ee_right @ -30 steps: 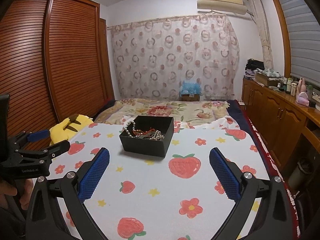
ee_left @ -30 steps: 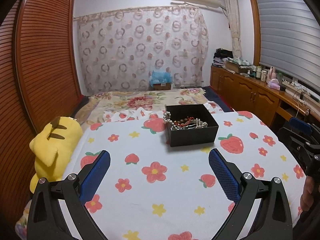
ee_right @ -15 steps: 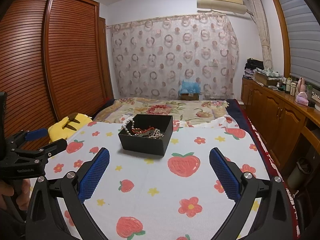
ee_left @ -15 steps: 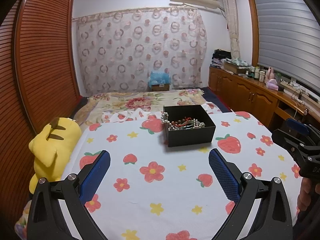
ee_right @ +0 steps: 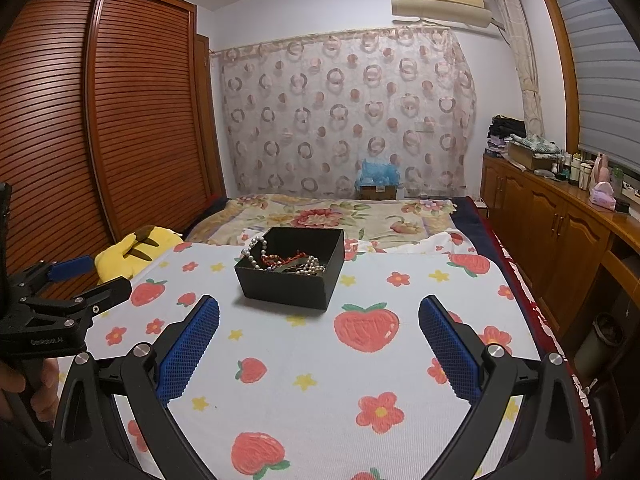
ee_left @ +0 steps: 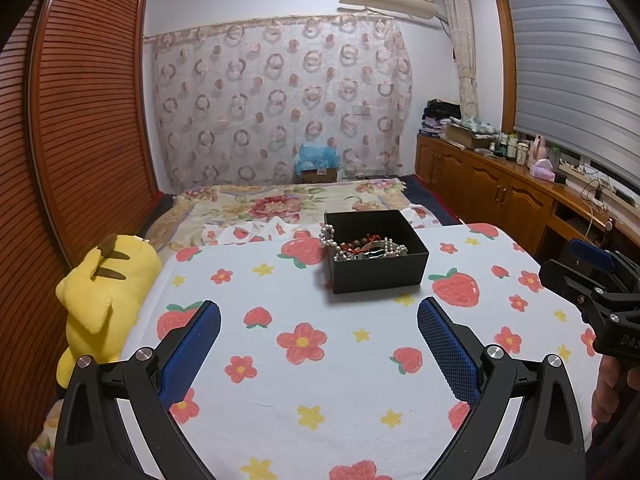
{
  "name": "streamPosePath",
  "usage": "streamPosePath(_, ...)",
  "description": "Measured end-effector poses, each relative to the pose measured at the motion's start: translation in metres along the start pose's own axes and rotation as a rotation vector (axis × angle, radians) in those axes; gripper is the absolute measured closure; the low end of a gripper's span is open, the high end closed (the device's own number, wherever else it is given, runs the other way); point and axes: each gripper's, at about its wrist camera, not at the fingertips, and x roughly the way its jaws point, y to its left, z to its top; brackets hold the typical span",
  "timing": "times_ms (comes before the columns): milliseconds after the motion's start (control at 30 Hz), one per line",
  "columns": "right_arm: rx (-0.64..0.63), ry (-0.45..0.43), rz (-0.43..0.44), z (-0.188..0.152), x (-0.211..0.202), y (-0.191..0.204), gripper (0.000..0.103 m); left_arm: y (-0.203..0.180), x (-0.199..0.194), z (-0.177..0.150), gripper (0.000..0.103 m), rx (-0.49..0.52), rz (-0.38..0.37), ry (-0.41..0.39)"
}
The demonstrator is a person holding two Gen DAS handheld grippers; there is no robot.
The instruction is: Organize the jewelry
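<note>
My left claw hangs with its pads spread wide and nothing between them, low in the frame over the strawberry-print cloth. My right claw is the same: pads apart, empty, low in its own frame. Each shows at the edge of the other's view, the right one at the right edge of the left view, the left one at the left edge of the right view.

The black box sits above centre in the left view and slightly left of centre in the right view, on the cloth over the bed. Inside it lies a tangle: a pearl strand with a loop hooked over the upper-left rim, red beads across the middle, more pearls toward the right wall. I cannot tell how many pieces there are or how they knot.

All the jewelry I can see is in the box, none on the cloth, which fits a heap waiting to be sorted or pieces gathered in; I can't settle which.

If I do reach in, I'd come from above, pinch one strand at a free loop such as the one on the rim, and lift slowly so the rest does not drag out, steadying the light box with the other claw.
</note>
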Motion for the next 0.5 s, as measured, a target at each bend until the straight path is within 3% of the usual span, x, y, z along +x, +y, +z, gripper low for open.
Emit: streamPosePath(500, 0.003, 0.0, -0.003, -0.0009, -0.0001, -0.0031, 0.002, -0.0023, 0.0, -0.0003, 0.008, -0.001, -0.001, -0.002)
